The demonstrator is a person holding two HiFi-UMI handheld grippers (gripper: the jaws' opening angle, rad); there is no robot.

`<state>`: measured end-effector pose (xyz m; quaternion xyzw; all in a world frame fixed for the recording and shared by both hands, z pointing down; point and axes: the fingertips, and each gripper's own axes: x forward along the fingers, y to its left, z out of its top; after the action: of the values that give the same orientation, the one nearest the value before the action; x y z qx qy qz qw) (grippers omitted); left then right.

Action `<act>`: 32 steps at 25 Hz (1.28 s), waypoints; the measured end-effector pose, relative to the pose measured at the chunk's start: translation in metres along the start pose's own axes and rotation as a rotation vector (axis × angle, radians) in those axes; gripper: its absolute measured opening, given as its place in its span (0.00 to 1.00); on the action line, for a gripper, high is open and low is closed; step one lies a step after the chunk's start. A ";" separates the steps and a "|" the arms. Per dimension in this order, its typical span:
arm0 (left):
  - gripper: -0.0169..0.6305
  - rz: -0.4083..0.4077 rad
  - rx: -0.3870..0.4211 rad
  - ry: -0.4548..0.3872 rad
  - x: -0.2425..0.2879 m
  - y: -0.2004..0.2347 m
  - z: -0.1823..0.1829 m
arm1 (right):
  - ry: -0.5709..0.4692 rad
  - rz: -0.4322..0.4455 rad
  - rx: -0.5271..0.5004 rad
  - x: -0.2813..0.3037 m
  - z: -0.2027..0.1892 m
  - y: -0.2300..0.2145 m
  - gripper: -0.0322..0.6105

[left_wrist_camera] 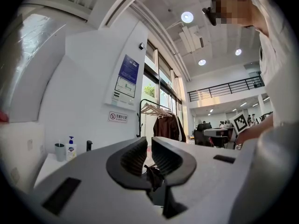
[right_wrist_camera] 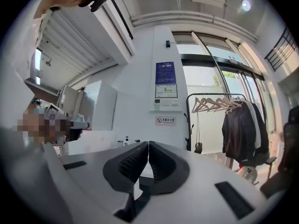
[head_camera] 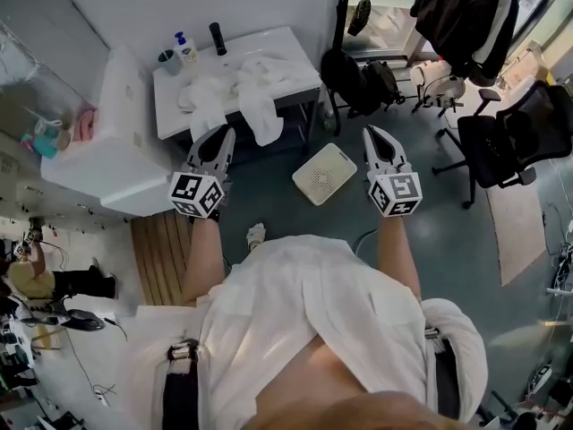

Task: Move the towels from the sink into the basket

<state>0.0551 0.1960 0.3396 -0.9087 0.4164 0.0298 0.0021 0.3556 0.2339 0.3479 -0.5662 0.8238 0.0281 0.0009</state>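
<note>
Several white towels (head_camera: 215, 97) lie heaped in the white sink (head_camera: 295, 47) at the top of the head view, and one of them (head_camera: 264, 124) hangs over its front edge. A white perforated basket (head_camera: 324, 174) sits on the floor to the right of the sink's front. My left gripper (head_camera: 222, 133) (left_wrist_camera: 149, 141) is held level just short of the hanging towel, its jaws a narrow slit apart with nothing between them. My right gripper (head_camera: 372, 133) (right_wrist_camera: 148, 143) hovers level over the floor by the basket's right side, shut and empty.
A soap bottle (head_camera: 186, 48), a cup (head_camera: 168, 61) and a black faucet (head_camera: 218, 38) stand at the sink's back. A white cabinet (head_camera: 116, 141) flanks the sink on the left. A black bag (head_camera: 358, 83), a coat rack with dark garments (head_camera: 457, 7) and an office chair (head_camera: 515, 137) stand to the right.
</note>
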 end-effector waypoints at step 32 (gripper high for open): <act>0.09 0.085 -0.040 0.044 -0.015 0.095 -0.018 | 0.085 0.083 -0.003 0.098 -0.027 0.045 0.10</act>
<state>-0.0256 0.1446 0.3607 -0.8904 0.4540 0.0183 -0.0263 0.2794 0.1573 0.3735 -0.5324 0.8457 0.0053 -0.0358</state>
